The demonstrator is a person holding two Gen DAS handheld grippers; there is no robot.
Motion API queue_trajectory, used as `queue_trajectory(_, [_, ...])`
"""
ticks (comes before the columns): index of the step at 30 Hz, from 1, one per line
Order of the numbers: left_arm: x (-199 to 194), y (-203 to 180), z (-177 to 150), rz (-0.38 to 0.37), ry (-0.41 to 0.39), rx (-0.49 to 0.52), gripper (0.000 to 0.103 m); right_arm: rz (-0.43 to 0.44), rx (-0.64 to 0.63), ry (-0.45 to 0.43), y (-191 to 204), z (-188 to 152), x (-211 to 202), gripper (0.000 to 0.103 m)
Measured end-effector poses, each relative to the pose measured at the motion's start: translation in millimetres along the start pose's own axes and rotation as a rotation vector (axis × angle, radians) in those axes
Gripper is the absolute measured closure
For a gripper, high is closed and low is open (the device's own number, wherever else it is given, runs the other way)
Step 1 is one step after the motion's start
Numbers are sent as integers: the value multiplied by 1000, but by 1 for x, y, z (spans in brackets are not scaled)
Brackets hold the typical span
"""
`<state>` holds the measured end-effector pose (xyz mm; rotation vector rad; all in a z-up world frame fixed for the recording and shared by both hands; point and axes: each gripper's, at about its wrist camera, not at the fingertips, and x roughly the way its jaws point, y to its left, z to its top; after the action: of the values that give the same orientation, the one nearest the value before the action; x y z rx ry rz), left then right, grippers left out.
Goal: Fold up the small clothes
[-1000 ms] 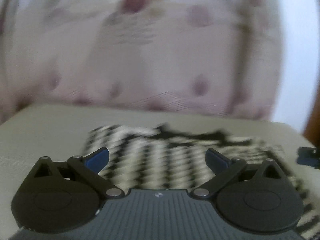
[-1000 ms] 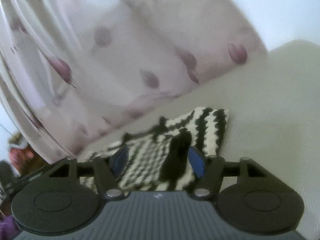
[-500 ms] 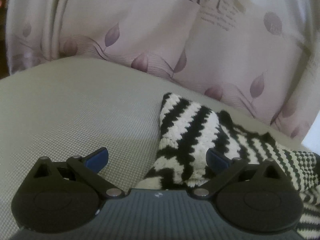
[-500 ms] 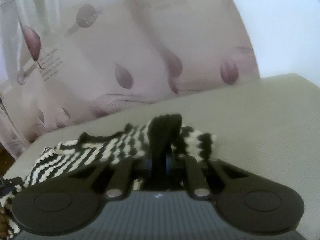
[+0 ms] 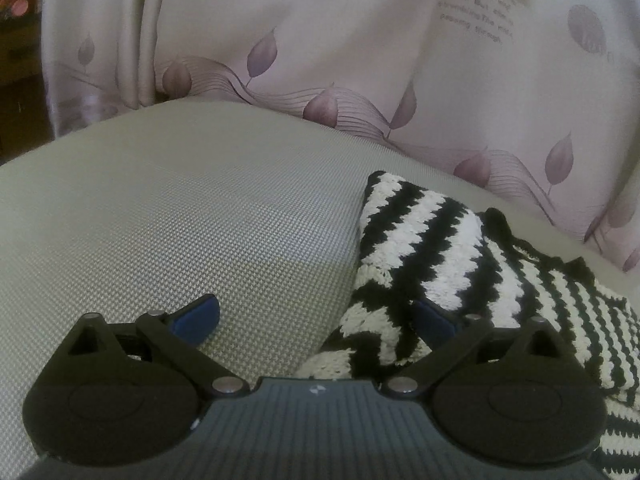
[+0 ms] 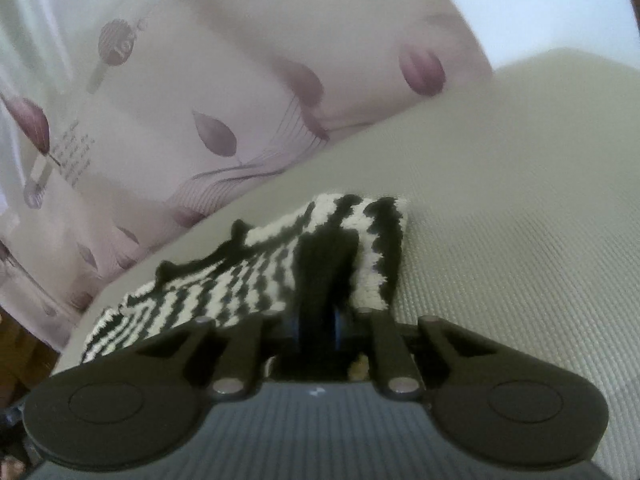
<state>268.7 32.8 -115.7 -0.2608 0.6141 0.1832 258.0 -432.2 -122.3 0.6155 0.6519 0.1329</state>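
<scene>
So there's a little black-and-white zigzag knit top lying on a greyish woven worktop, pushed up near the back edge where a pale pink curtain with purple leaf prints hangs right behind it. In the left camera the knit sits off to the right side, with one sleeve or corner poking up toward the curtain, and the rest spreading out to the right edge of the view. The left hand-held gripper is spread wide, released; its left blue pad hangs over bare worktop and the right blue pad sits right at or on the edge of the knit, though I can't tell if it's really touching. Nothing is pinched there. The right hand-held gripper is a different story: the two fingers are drawn in tight and clenched on a black strip of the knit, looks like a trim or strap part, which rises out of the pinch and bunches up in front of the camera. From that side the striped part fans out to the left toward the curtain, and a folded-looking corner with thick black and cream bands sits just to the right of the pinched strip. The right view is a bit blurry, so the finer knit detail is hard to make out.
</scene>
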Motion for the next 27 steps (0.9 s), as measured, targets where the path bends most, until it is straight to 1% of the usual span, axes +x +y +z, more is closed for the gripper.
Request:
queue_trajectory(2, [1, 0, 1, -3, 6, 6, 1, -15, -4, 2, 0, -3, -4, 89])
queue_trajectory(4, [-4, -1, 1, -20, 9, 29, 2, -23, 36, 3, 1, -1, -15, 85])
queue_trajectory(6, [-15, -4, 5, -44, 19, 80, 4, -22, 27, -48, 8, -4, -43, 85])
queue_trajectory(7, [-27, -4, 5, -60, 4, 102, 4, -23, 0, -63, 12, -7, -58, 85])
queue_trajectory(9, [-53, -1, 0, -93, -42, 137, 0, 1, -62, -61, 22, -22, -91, 85])
queue_trajectory(12, [-93, 1, -17, -79, -92, 226, 0, 77, -107, -50, 28, -58, -141, 84])
queue_trajectory(13, [-104, 1, -23, -75, -106, 250, 0, 96, -120, -50, 30, -72, -156, 81])
queue_trajectory(14, [-114, 2, -28, -65, -117, 276, 0, 109, -138, -59, 33, -87, -172, 75])
queue_trajectory(15, [-122, 3, -32, -53, -122, 294, 0, 105, -160, -68, 37, -100, -186, 68])
queue_trajectory(17, [-135, 4, -40, -37, -124, 324, 0, 58, -215, -84, 46, -124, -205, 62])
queue_trajectory(19, [-146, 5, -46, -26, -126, 332, 0, 19, -248, -98, 53, -140, -219, 61])
queue_trajectory(20, [-150, 5, -49, -23, -122, 336, 0, 21, -252, -97, 54, -146, -224, 61])
queue_trajectory(22, [-157, 8, -52, -15, -117, 342, 0, 7, -229, -86, 53, -154, -228, 61])
queue_trajectory(25, [-166, 13, -57, -6, -117, 337, 0, -10, -192, -93, 50, -162, -235, 61])
queue_trajectory(27, [-170, 16, -60, 6, -115, 337, 0, -43, -195, -94, 52, -166, -235, 61])
